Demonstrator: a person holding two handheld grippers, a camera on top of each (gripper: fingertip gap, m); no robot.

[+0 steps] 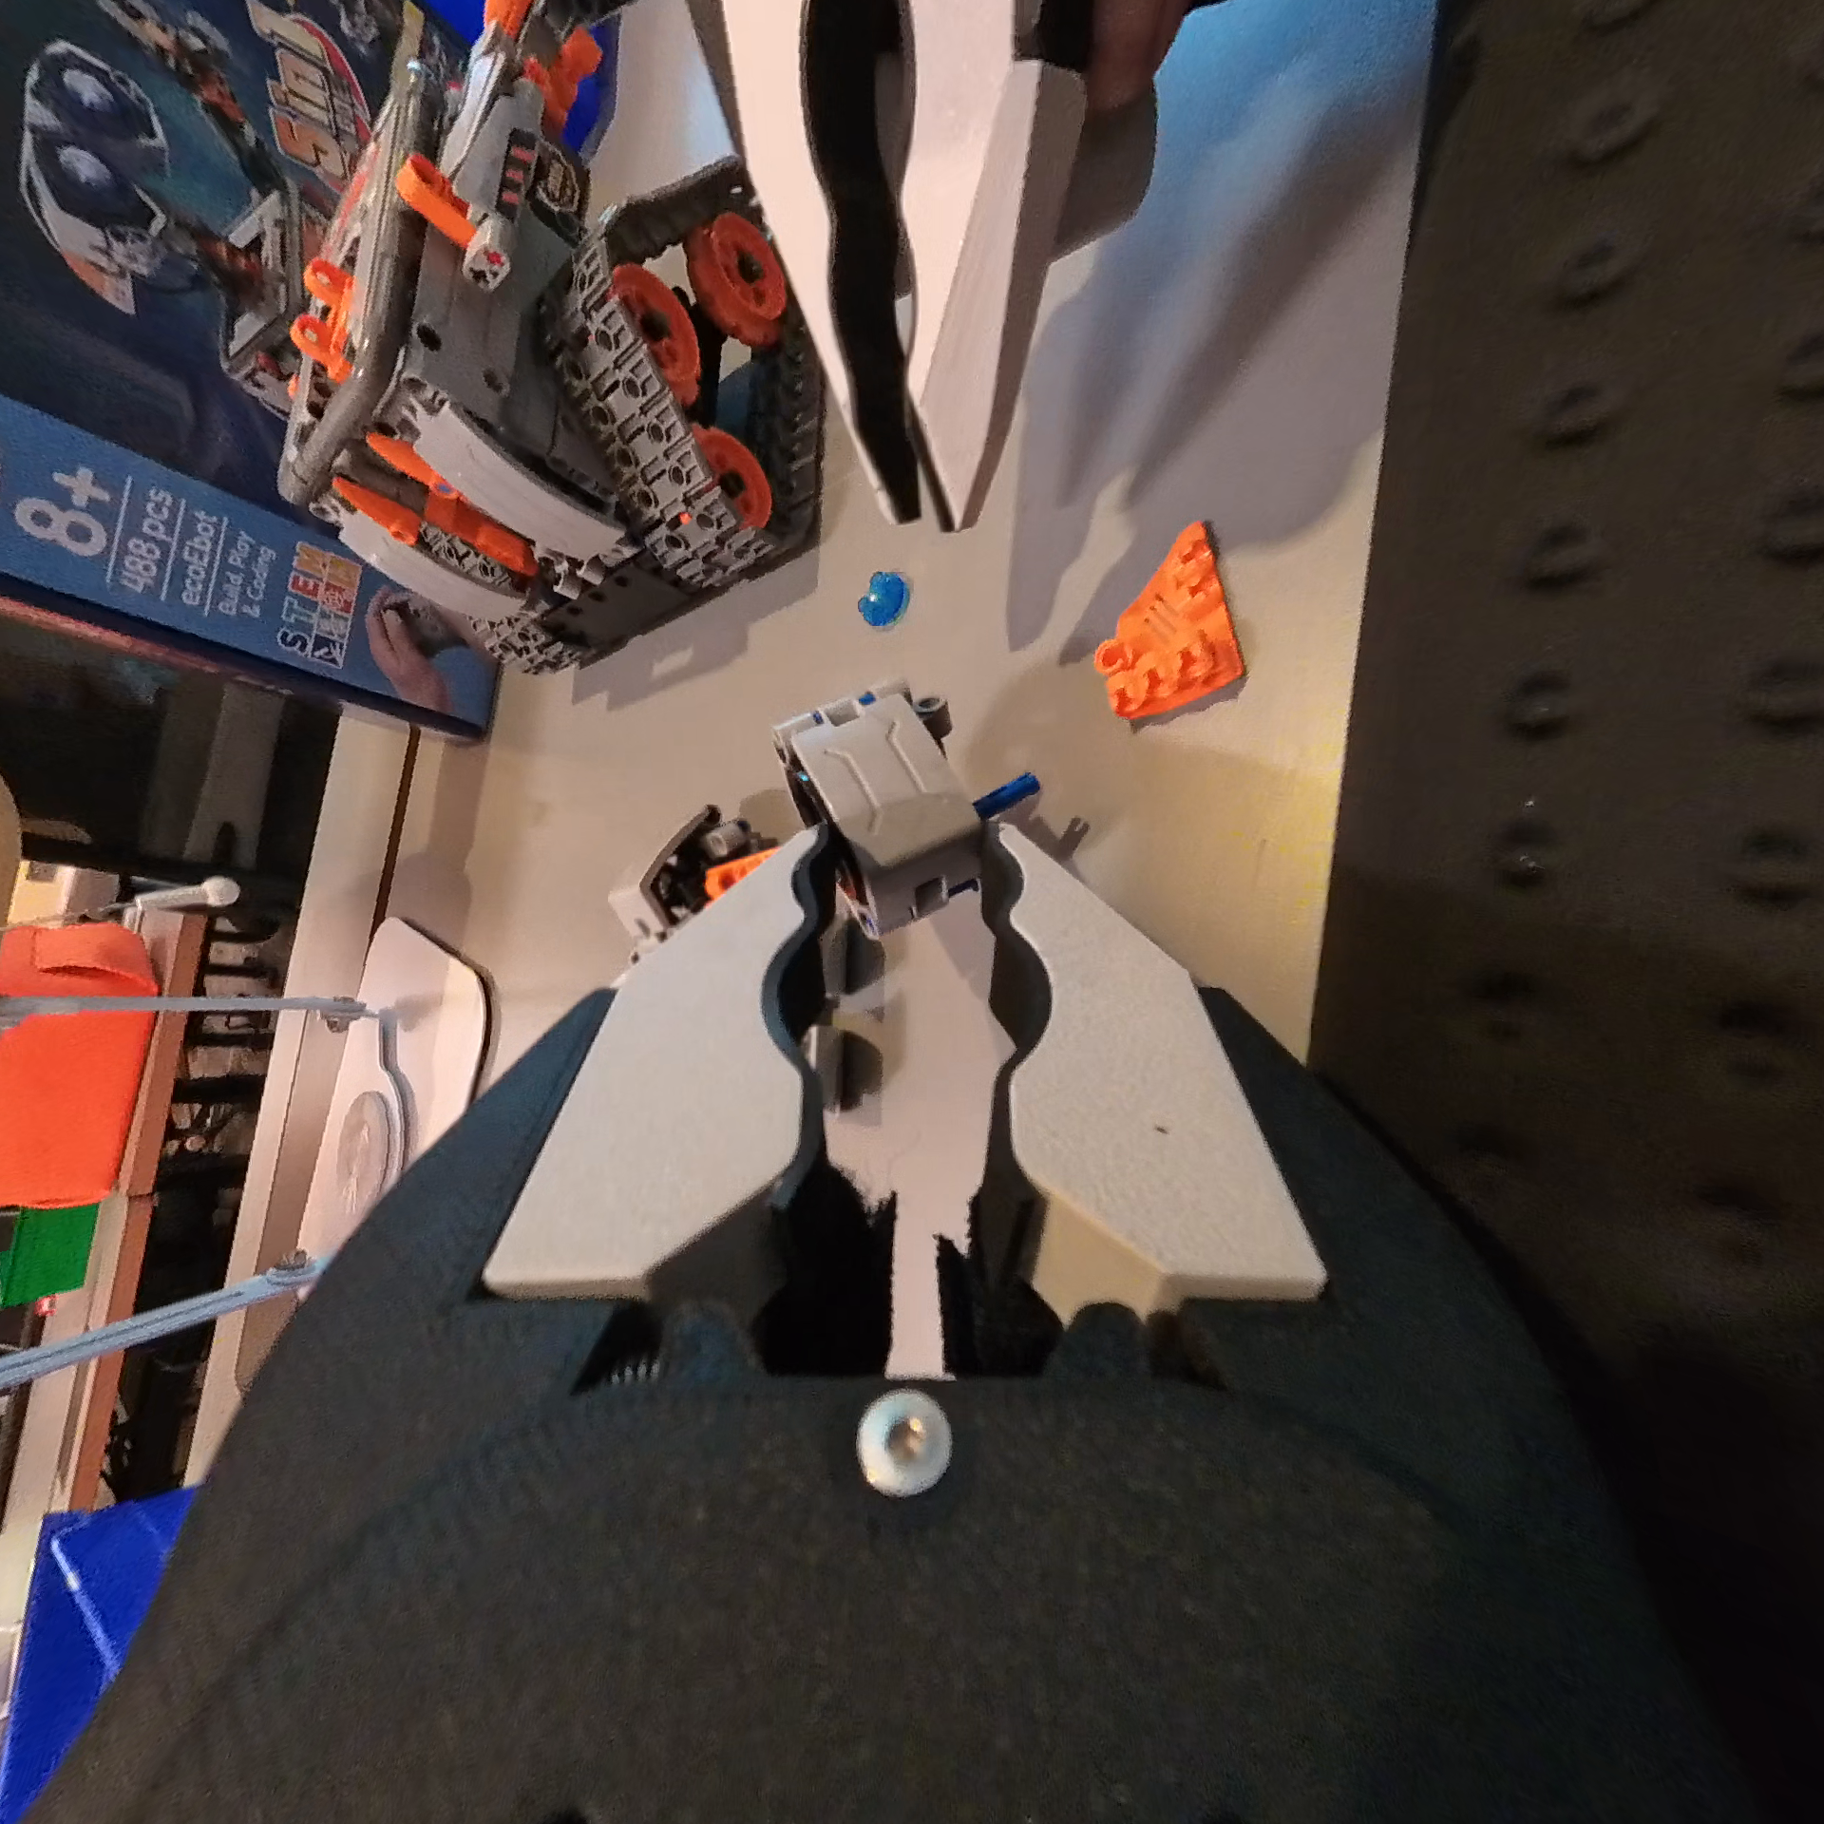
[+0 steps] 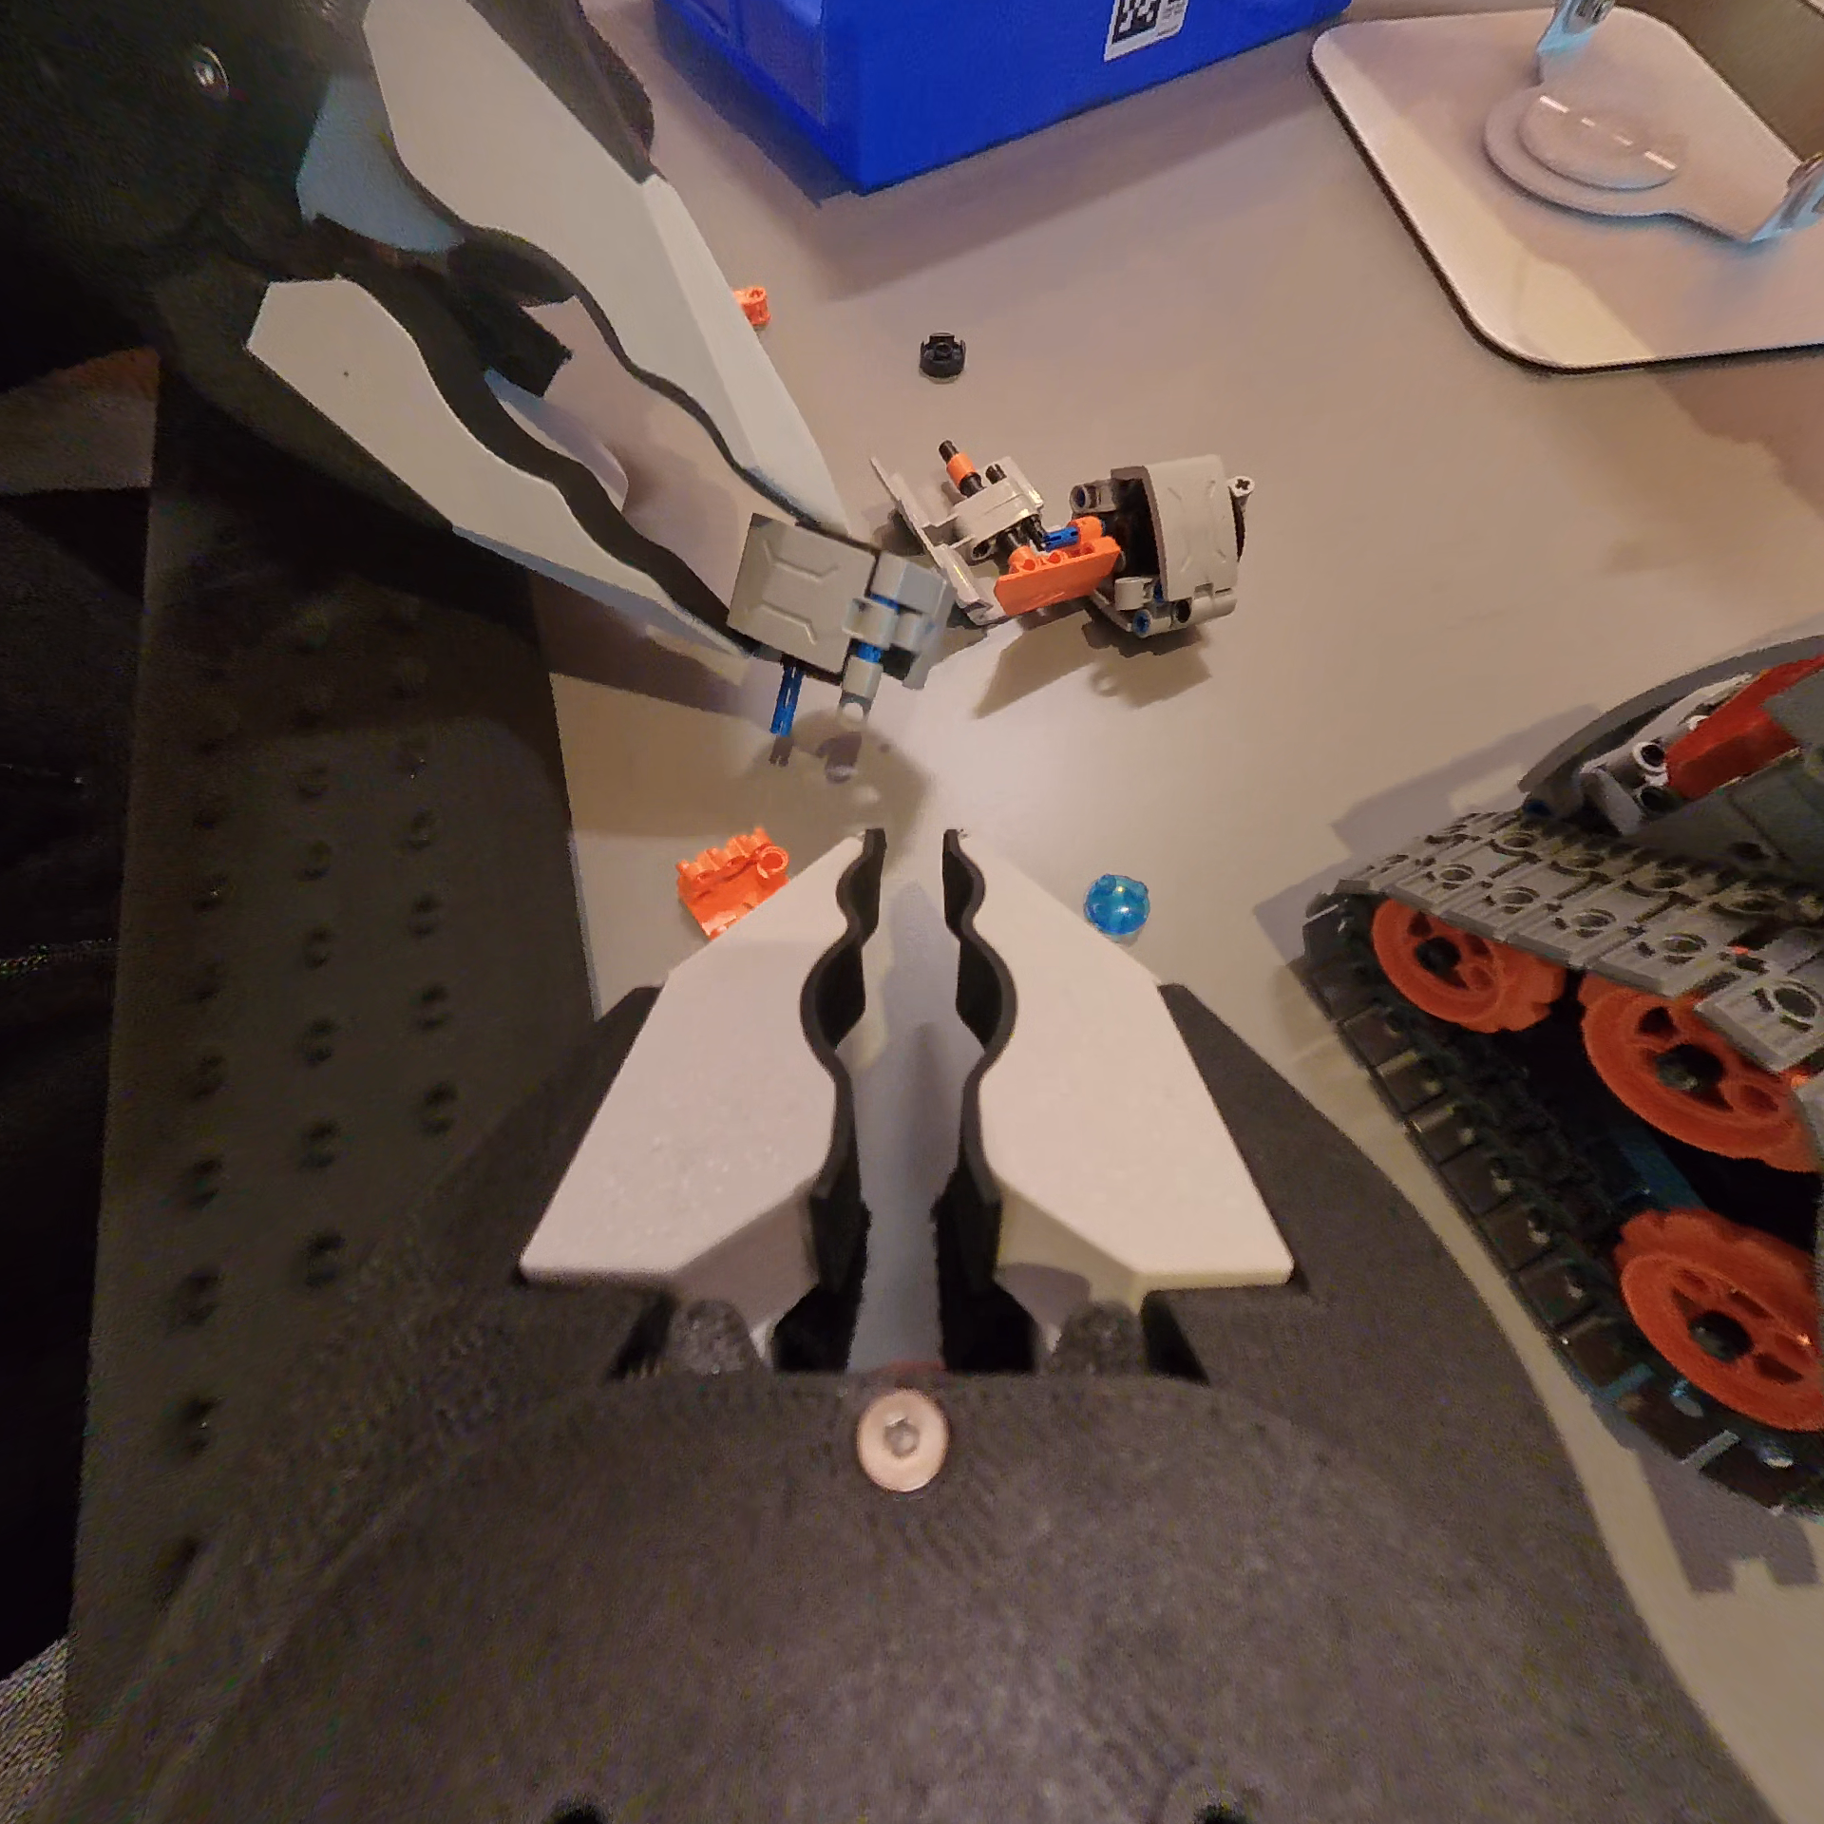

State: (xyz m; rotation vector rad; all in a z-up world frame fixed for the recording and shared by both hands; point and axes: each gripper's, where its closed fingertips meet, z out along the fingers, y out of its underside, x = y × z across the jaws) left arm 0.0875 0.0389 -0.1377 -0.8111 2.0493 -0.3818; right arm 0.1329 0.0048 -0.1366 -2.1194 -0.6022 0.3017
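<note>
Left wrist view shows the left gripper clamped on a small grey brick assembly with a blue pin sticking out, lifted just above the table. Right gripper hangs empty, its jaws slightly parted, between an orange plate and a blue stud. A tracked vehicle stands to its right, another brick cluster farther ahead.

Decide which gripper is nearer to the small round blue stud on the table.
Right. The right gripper has its fingertips just beside the blue stud, with nothing held. The left gripper is farther off, clamped on a grey brick assembly.
</note>
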